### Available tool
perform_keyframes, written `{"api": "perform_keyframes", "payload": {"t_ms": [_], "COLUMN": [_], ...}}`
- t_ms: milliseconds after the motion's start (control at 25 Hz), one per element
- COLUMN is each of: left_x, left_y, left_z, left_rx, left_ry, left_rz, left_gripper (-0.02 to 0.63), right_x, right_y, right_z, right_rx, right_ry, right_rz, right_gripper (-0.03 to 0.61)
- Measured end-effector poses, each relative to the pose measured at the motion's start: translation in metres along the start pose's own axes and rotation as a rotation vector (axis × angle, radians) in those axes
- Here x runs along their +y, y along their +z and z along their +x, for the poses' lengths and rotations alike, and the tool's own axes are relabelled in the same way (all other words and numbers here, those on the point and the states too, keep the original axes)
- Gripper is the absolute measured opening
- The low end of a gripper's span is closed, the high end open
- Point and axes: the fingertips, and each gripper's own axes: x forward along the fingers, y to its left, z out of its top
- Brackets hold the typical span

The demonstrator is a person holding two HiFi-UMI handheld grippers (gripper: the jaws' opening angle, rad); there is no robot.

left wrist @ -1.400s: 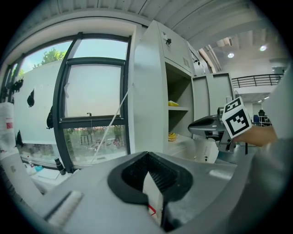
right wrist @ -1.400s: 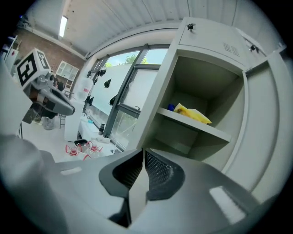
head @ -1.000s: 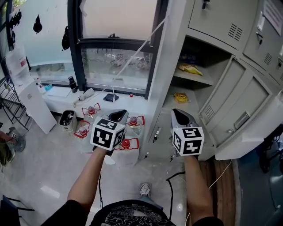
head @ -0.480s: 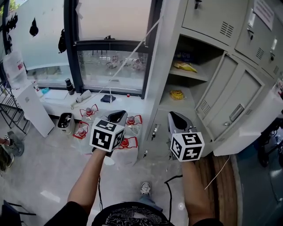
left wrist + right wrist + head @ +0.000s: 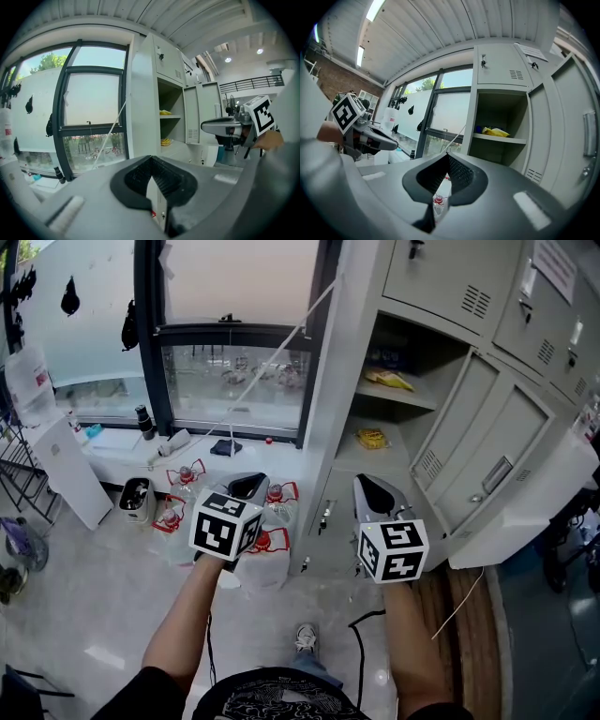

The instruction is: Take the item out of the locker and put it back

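Observation:
The grey locker [image 5: 412, 277] stands open at the right in the head view. A yellow packet [image 5: 389, 381] lies on its upper shelf and a second yellow packet [image 5: 372, 438] on the shelf below. My left gripper [image 5: 246, 486] and right gripper [image 5: 370, 491] hover side by side in front of the locker, short of the shelves, both shut and empty. In the left gripper view the left gripper [image 5: 151, 159] points at the locker's edge, with the right gripper [image 5: 220, 125] beside it. The right gripper [image 5: 447, 155] faces the shelf with the upper packet [image 5: 496, 132].
The locker door [image 5: 469, 442] swings out to the right. Several red-capped water bottles [image 5: 267, 540] stand on the floor below my left gripper. A black bin [image 5: 139, 498] sits by the window sill [image 5: 122, 439], and a cable [image 5: 361, 624] runs across the floor near a shoe [image 5: 305, 638].
Both grippers stay shut and empty. The right gripper has drifted slightly left in the head view, and the locker sits a little closer in the picture.

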Motion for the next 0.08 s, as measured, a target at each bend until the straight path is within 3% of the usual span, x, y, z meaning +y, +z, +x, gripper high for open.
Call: {"api": "perform_keyframes", "payload": {"t_ms": [80], "left_x": [-0.0003], "left_y": [0.0008], "left_z": [-0.0014], "left_rx": [-0.002], "left_ry": [0.001], "left_rz": [0.000], "left_gripper": [0.000], "right_x": [0.0005], "right_y": [0.0008], "right_z": [-0.0015], "right_rx": [-0.001], "right_ry": [-0.002], "right_rz": [-0.005], "right_gripper": [0.026]}}
